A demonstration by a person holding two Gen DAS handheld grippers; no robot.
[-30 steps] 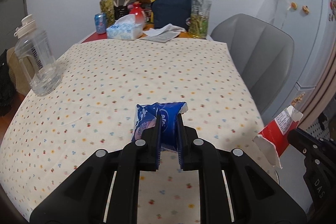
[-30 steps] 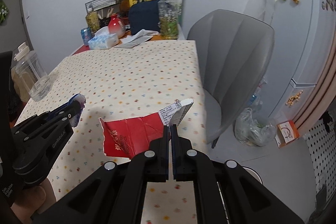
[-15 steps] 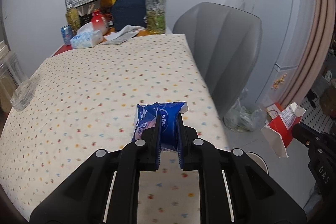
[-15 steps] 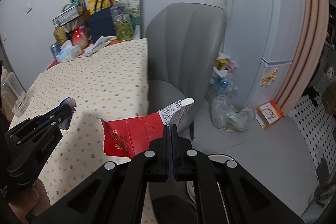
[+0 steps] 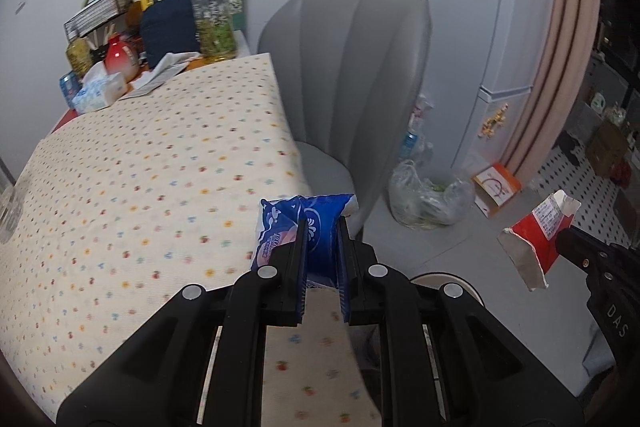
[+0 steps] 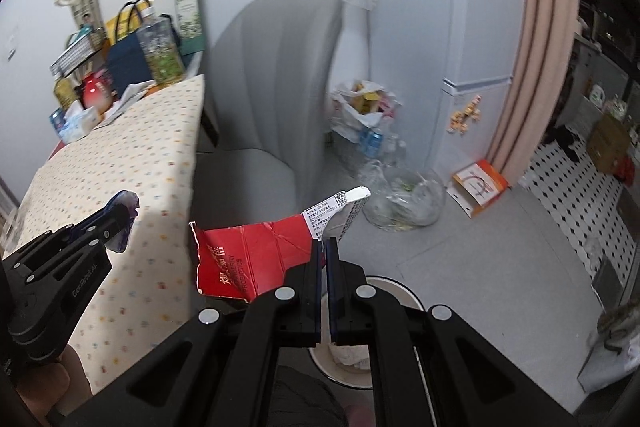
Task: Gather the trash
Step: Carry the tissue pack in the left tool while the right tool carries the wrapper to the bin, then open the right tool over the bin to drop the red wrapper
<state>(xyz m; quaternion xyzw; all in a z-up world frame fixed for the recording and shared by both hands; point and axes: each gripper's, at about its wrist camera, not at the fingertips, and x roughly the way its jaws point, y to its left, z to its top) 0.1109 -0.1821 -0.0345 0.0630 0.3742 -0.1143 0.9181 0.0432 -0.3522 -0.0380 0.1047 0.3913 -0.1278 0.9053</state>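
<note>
My left gripper (image 5: 322, 223) is shut on a blue plastic wrapper (image 5: 316, 223), held in the air over the right edge of the dotted tablecloth (image 5: 152, 167). In the right wrist view the same left gripper (image 6: 120, 215) shows at the left with the blue wrapper (image 6: 127, 205) at its tips. My right gripper (image 6: 323, 243) is shut on a torn red carton piece (image 6: 252, 259) with a white printed flap. That red carton (image 5: 536, 235) also appears at the right of the left wrist view. A white bin rim (image 6: 400, 291) with paper inside lies on the floor just below the right gripper.
A grey chair (image 6: 272, 99) stands against the table's right side. Clear plastic bags of rubbish (image 6: 404, 195) and an orange-and-white box (image 6: 478, 187) lie on the grey floor by the fridge (image 6: 472, 27). Bottles, a navy bag (image 5: 168, 27) and a tissue pack (image 5: 98, 91) crowd the table's far end.
Both grippers have swung to the right, from over the table toward the floor beside the chair. Each has kept its piece of trash. The white bin has come into view below.
</note>
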